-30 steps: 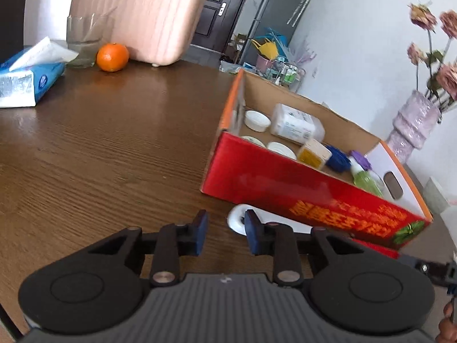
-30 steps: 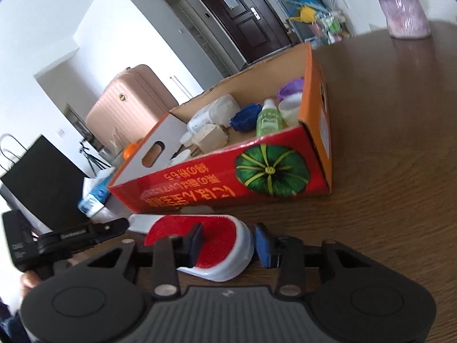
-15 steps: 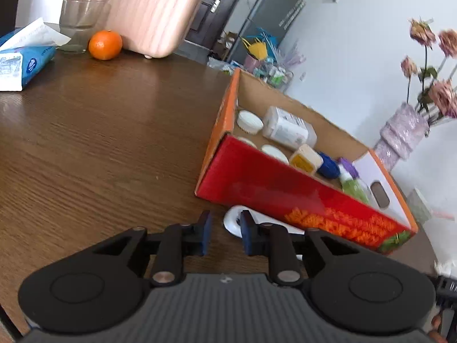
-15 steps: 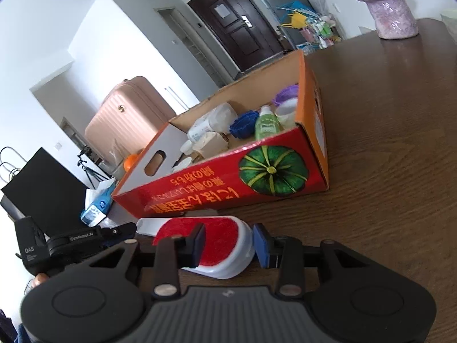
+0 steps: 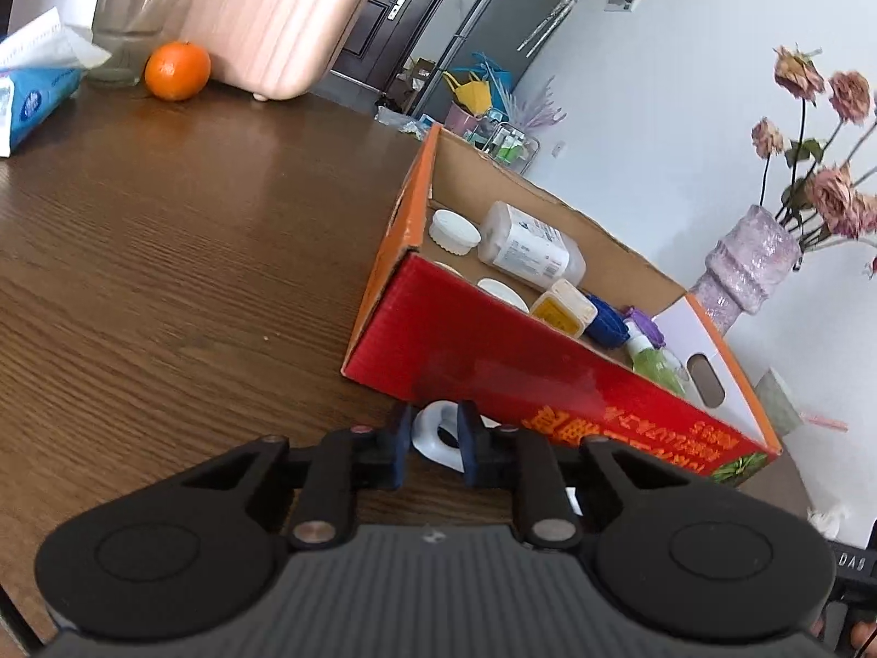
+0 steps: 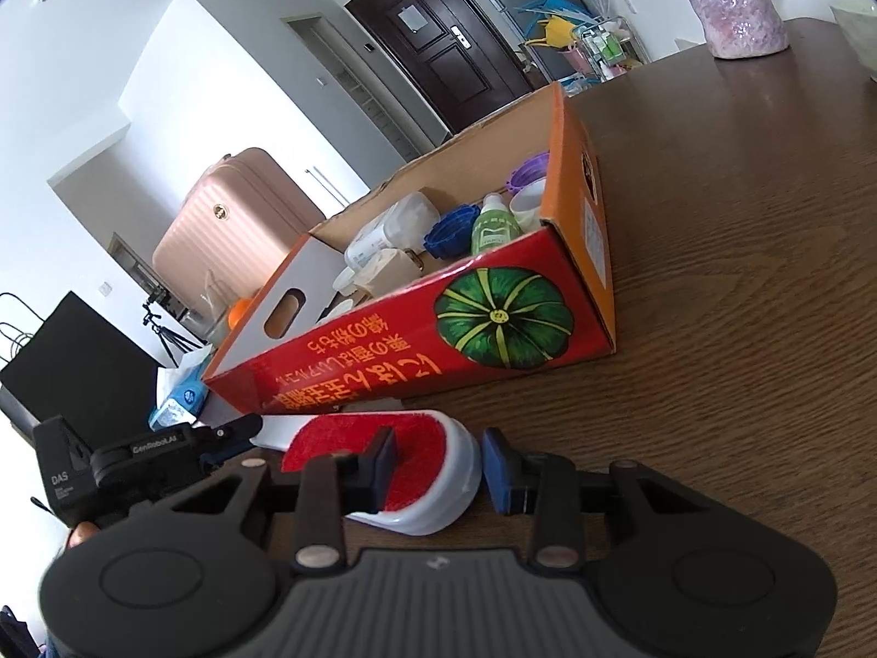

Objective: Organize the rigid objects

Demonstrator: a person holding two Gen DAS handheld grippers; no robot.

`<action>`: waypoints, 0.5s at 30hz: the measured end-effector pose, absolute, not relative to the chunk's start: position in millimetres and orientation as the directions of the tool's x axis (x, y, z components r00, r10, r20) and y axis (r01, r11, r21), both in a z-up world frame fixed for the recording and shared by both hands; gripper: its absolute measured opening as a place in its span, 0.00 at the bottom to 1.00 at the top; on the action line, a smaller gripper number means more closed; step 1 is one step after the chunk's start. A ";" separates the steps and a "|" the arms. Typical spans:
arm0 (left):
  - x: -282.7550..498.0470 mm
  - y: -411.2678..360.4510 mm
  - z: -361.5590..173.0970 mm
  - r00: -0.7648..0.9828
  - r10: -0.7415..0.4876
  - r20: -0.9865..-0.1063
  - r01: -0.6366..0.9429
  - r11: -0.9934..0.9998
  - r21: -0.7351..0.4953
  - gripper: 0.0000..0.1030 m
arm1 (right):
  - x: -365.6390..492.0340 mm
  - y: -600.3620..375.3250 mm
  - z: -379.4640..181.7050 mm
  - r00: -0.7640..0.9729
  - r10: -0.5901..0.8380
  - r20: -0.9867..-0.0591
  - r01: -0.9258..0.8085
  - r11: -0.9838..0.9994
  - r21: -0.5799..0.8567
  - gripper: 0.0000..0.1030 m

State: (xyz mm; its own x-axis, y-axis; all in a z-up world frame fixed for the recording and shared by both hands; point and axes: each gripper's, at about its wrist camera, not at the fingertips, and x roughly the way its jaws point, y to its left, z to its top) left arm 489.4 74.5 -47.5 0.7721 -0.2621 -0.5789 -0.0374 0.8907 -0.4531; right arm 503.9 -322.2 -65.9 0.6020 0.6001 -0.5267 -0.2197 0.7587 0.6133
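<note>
Brush (image 6: 416, 471): on table, against box (image 6: 438, 329); long axis runs between both jaws.
Left gripper (image 5: 433, 447): just closed, pinching white handle loop.
Right gripper (image 6: 438, 463): closing around the red-padded head; contact unclear.

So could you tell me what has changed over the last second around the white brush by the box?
The left hand-held gripper has closed onto the white brush's handle loop. The right hand-held gripper has just narrowed around its red-faced head, one pad still apart. Brush, cardboard box and contents stayed put.
</note>
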 end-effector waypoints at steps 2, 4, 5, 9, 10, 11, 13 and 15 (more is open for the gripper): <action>480.5 70.7 -44.0 0.781 -0.265 -0.566 -0.022 0.894 -0.448 0.17 | 501.5 -324.9 -65.0 0.611 0.591 -0.527 -0.212 0.764 0.610 0.33; 473.9 68.1 -41.9 0.788 -0.259 -0.559 -0.022 0.895 -0.446 0.16 | 500.1 -327.7 -65.3 0.614 0.590 -0.524 -0.212 0.763 0.611 0.33; 470.0 66.8 -40.8 0.789 -0.254 -0.560 -0.028 0.895 -0.446 0.16 | 500.0 -329.8 -66.2 0.610 0.596 -0.522 -0.211 0.757 0.618 0.33; 428.4 52.6 -20.3 0.835 -0.190 -0.516 -0.035 0.918 -0.394 0.16 | 486.0 -332.3 -52.9 0.624 0.592 -0.510 -0.237 0.765 0.599 0.33; 414.3 51.0 -14.0 0.845 -0.183 -0.503 -0.033 0.920 -0.390 0.16 | 477.5 -332.2 -43.9 0.636 0.589 -0.498 -0.259 0.771 0.582 0.33; 398.3 50.4 -7.7 0.858 -0.181 -0.481 -0.024 0.921 -0.389 0.16 | 468.0 -332.7 -36.0 0.646 0.593 -0.481 -0.288 0.773 0.566 0.33; 364.9 49.8 4.0 0.881 -0.167 -0.442 -0.024 0.919 -0.394 0.16 | 448.1 -337.9 -23.7 0.654 0.616 -0.440 -0.325 0.754 0.571 0.33; 330.7 44.5 13.5 0.904 -0.138 -0.406 -0.029 0.924 -0.380 0.16 | 427.2 -340.7 -16.1 0.648 0.639 -0.414 -0.351 0.733 0.583 0.33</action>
State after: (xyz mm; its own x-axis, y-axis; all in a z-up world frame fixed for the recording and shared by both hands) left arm 330.7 44.5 13.5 0.9036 -0.1382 -0.4055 -0.0292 0.9244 -0.3802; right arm 427.2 -340.7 -16.1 0.6479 0.6391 -0.4144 -0.3507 0.7333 0.5825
